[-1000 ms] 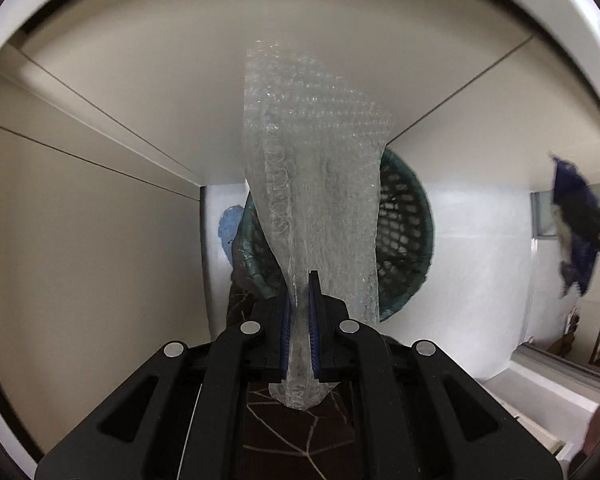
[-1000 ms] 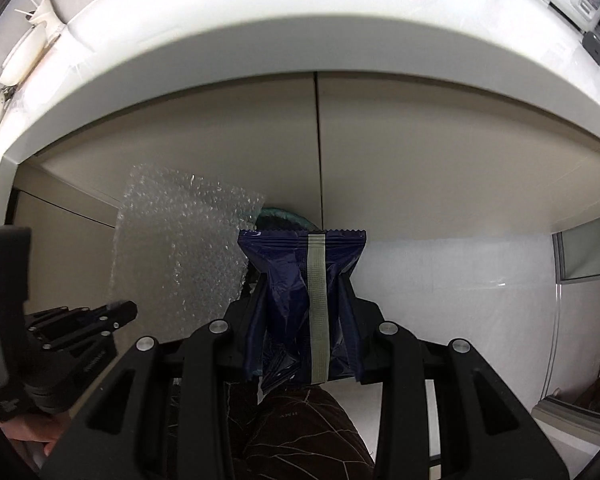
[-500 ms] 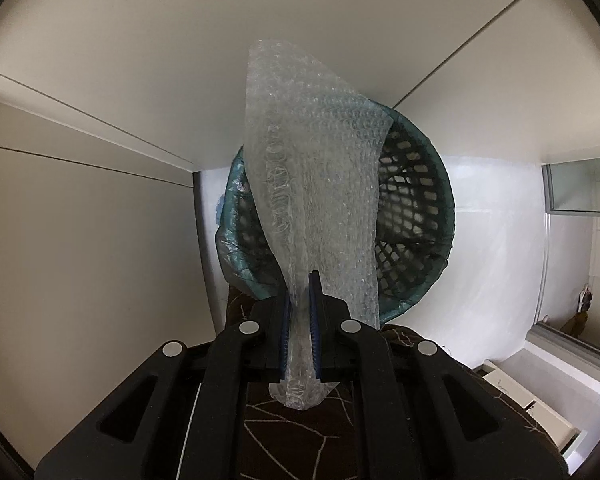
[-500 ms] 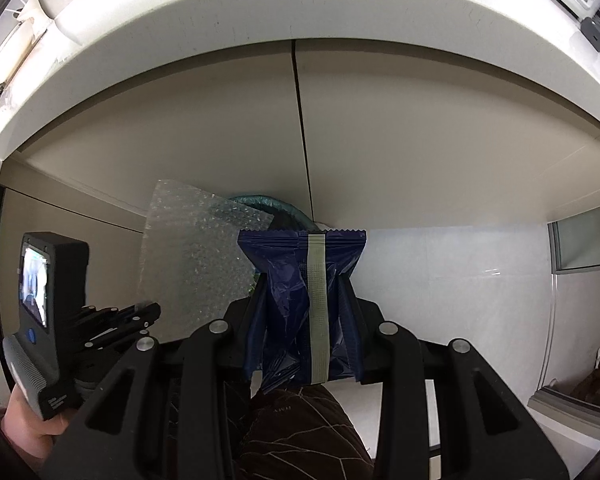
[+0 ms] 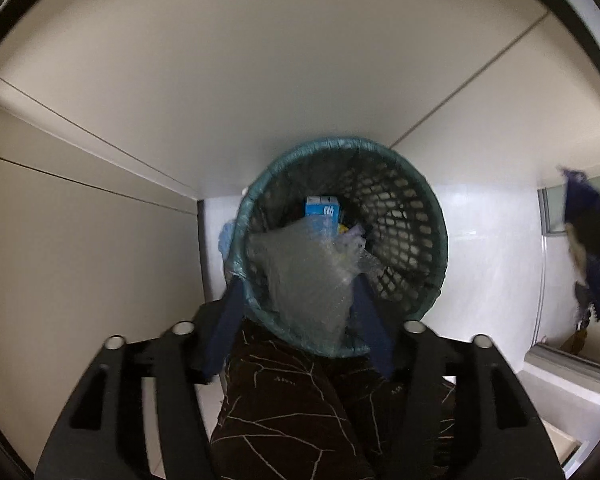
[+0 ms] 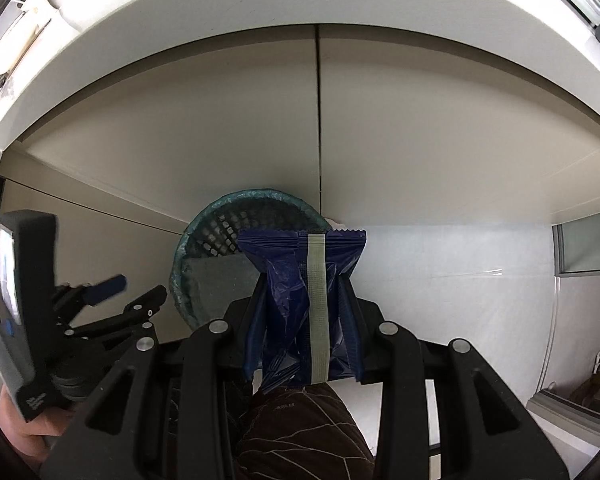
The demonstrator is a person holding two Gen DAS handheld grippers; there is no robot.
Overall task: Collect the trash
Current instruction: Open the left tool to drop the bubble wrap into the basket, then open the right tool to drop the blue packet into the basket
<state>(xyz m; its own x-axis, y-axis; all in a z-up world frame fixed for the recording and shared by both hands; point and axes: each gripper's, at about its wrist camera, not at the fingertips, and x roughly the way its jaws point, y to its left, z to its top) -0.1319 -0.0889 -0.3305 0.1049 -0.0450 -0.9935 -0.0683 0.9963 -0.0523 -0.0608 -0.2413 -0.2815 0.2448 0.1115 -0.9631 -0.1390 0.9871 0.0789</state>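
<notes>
The basket (image 5: 400, 216) is teal woven lattice with a wrapped, matt rim. Against its near wall lies clear, crinkled bubble wrap (image 5: 308, 276), faintly glossy. Behind that sits a blue printed carton (image 5: 321, 211), smooth. The dark blue wrapper (image 6: 300, 304) is shiny creased film. The floor (image 6: 440, 272) beside the basket looks smooth, pale and slightly glossy.

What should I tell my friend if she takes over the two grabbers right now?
Left gripper: jaws opening right above the green mesh bin; the bubble wrap is loose between them, dropping into the bin.
Right gripper: shut on the dark blue snack wrapper, held beside the bin, not over it yet.
In the bin: a blue carton and other scraps.
Done: bubble wrap let go.
Left: move the right gripper over the bin, open it so the wrapper falls in, then look for more trash.
</notes>
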